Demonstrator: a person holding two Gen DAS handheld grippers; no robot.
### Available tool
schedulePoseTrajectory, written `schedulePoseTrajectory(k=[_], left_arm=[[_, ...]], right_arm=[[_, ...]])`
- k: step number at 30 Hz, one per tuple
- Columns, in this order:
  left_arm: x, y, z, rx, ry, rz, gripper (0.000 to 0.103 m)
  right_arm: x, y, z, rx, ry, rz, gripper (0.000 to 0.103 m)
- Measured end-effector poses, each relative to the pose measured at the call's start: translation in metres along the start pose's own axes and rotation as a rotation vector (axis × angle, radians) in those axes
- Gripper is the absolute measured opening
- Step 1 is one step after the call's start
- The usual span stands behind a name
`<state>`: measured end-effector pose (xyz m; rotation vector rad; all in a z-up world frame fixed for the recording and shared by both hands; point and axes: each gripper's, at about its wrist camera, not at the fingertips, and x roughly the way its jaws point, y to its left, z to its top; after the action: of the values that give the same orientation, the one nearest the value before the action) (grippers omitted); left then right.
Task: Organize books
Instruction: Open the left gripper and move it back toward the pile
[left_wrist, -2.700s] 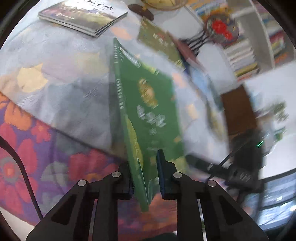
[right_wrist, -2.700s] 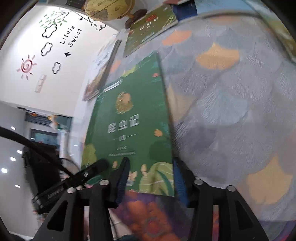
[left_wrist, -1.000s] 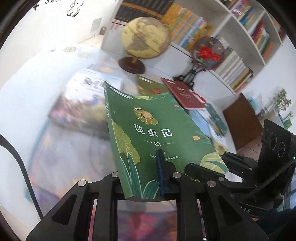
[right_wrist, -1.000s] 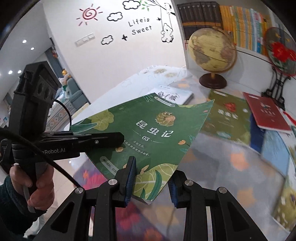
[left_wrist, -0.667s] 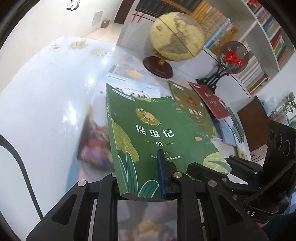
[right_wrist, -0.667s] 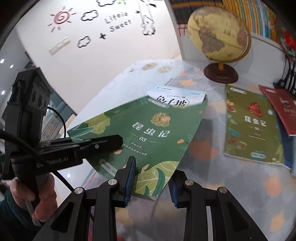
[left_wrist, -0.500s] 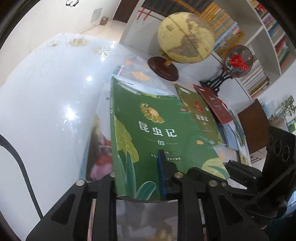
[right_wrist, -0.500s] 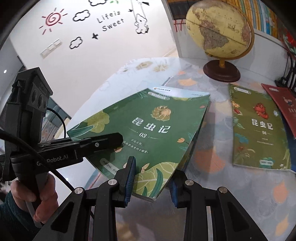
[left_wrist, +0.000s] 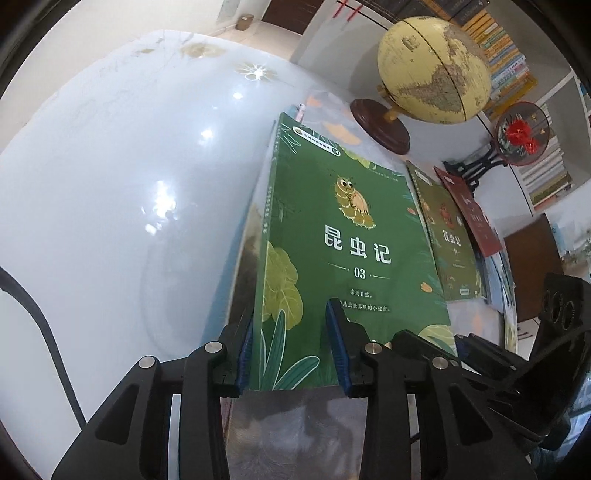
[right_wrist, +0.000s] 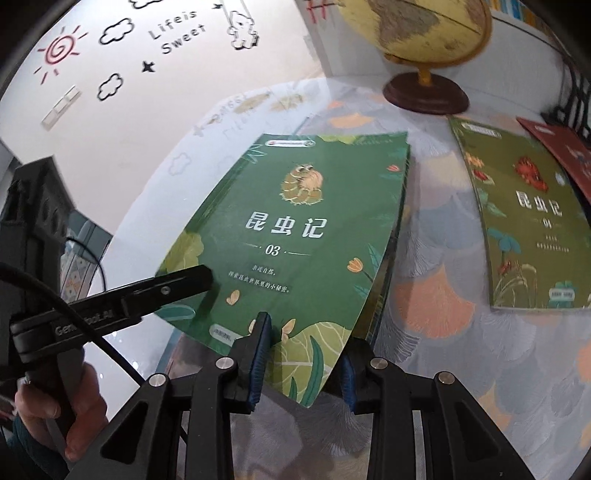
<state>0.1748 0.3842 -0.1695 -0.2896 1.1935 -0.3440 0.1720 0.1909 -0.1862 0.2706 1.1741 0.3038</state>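
A: Where's the green book (left_wrist: 347, 258) now?

B: Lying on another book near the counter's (left_wrist: 110, 166) left side, in front of the globe (left_wrist: 432, 70). Both tools sit at its near edge.

A: Are they gripping it?

B: The left tool (left_wrist: 291, 347) has just been opening; its pads stand apart with the book's near edge between them, not pressing. The right tool (right_wrist: 301, 356) has one pad on the cover and one below the corner. It looks clamped on the book.

A: What could go wrong?

B: Probably, if the right tool pulls back before letting go, it drags the book askew off the one beneath. The other green book (right_wrist: 524, 221) lies just beside, so a sideways slide could bump it.
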Motion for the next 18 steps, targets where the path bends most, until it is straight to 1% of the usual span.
schedulePoseTrajectory(k=[2,4,5,6,7,10,13,14,16,18], left_arm=[[-0.001,0.001,0.004,0.001,-0.008,0.026,0.032],[-0.003,0.002,0.007,0.001,-0.03,0.069,0.032],[-0.004,0.003,0.007,-0.002,-0.039,0.086,0.032],[-0.007,0.005,0.006,-0.011,-0.053,0.097,0.032],[-0.009,0.006,0.005,-0.019,-0.066,0.102,0.032],[-0.019,0.001,-0.002,-0.013,-0.094,0.142,0.032],[-0.027,-0.019,-0.011,0.028,-0.104,0.144,0.032],[-0.028,-0.03,-0.014,0.045,-0.106,0.134,0.034],[-0.026,-0.055,-0.022,0.081,-0.094,0.1,0.034],[-0.018,-0.09,-0.031,0.124,-0.068,0.064,0.034]], right_arm=[[0.003,-0.002,0.002,0.018,-0.003,-0.002,0.032],[0.005,-0.004,0.002,0.031,0.011,-0.003,0.033],[0.006,-0.004,0.001,0.035,0.02,-0.001,0.035],[0.004,-0.004,-0.001,0.034,0.026,0.005,0.04],[0.002,-0.002,-0.003,0.027,0.033,0.002,0.043],[-0.007,-0.006,-0.014,0.007,0.047,-0.029,0.045],[-0.028,-0.024,-0.034,0.028,0.046,-0.027,0.045],[-0.036,-0.031,-0.039,0.04,0.04,-0.031,0.045],[-0.058,-0.052,-0.051,0.074,0.024,-0.046,0.045],[-0.081,-0.08,-0.061,0.118,0.003,-0.072,0.048]])
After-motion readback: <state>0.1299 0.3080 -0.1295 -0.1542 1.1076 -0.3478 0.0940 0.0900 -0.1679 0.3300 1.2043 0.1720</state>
